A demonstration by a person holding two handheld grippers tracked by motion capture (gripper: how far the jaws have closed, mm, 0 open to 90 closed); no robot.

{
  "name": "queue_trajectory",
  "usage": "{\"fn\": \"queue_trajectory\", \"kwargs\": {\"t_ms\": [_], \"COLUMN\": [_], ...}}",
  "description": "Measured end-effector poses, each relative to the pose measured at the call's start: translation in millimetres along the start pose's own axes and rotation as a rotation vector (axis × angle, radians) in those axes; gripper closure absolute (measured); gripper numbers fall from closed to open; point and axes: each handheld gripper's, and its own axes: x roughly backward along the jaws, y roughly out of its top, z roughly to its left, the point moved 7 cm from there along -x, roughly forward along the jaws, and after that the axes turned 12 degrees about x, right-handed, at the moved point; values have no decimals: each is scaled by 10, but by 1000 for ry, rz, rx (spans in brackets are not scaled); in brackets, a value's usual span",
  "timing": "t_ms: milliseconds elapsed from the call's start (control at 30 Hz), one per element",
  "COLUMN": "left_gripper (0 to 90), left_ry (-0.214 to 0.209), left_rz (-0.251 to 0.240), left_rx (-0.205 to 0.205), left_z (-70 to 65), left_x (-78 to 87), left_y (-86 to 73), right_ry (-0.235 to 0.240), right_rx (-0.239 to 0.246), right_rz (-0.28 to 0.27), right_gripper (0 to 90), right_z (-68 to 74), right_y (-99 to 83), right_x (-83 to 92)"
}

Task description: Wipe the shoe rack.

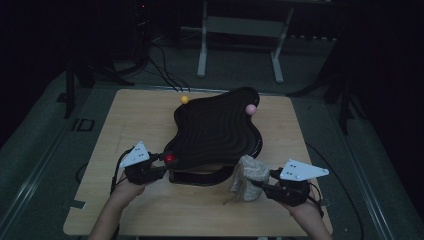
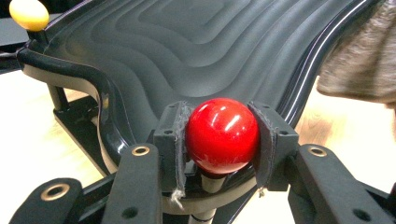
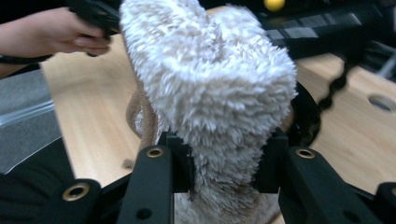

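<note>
Item: black wavy-ridged plastic tray on a stand, centre of the wooden table.

Left gripper: jaws clenched on the glossy red ball knob at the tray's near corner, steadying it.

Right gripper: jaws grasping a fluffy beige wiping cloth, held just beside the tray's near edge.

Handling advice: probably keep the knob firmly pinched and follow the ridges with the cloth.

The high view adds a pink knob; the left gripper view shows the pad contact.
</note>
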Motion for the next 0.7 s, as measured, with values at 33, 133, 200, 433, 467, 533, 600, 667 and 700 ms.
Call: {"fn": "queue_trajectory", "kwargs": {"t_ms": [33,133,200,433,467,533,600,667,700], "left_gripper": [591,591,591,592,592,592,592,593,592], "left_ry": [1,-4,-3,-13,-17,-22,-31,-36,-35], "left_rz": [0,-3,0,-2,-2,-2,-8,-6,-5], "left_rx": [1,3,3,5,6,9,11,12,12], "left_z": [-1,1,0,-8,-6,-4,-1,1,1], "left_x": [0,-1,0,-15,-15,-16,-16,-16,-16], "left_y": [0,-2,-1,0,0,0,-5,-5,-3], "right_ry": [10,9,-27,-7,-5,-15,-83,-75,-67], "right_rx": [14,30,18,-61,-63,-58,-30,-48,-60], "right_rz": [-7,-9,13,-14,-39,-69,-19,8,19], "right_gripper": [661,661,660,659,660,660,660,661,661], "right_z": [32,55,-12,-106,-104,-111,-150,-152,-144], "right_y": [44,100,28,-76,-20,67,35,-68,-117], "right_x": [6,-15,-45,36,90,162,134,46,0]}}
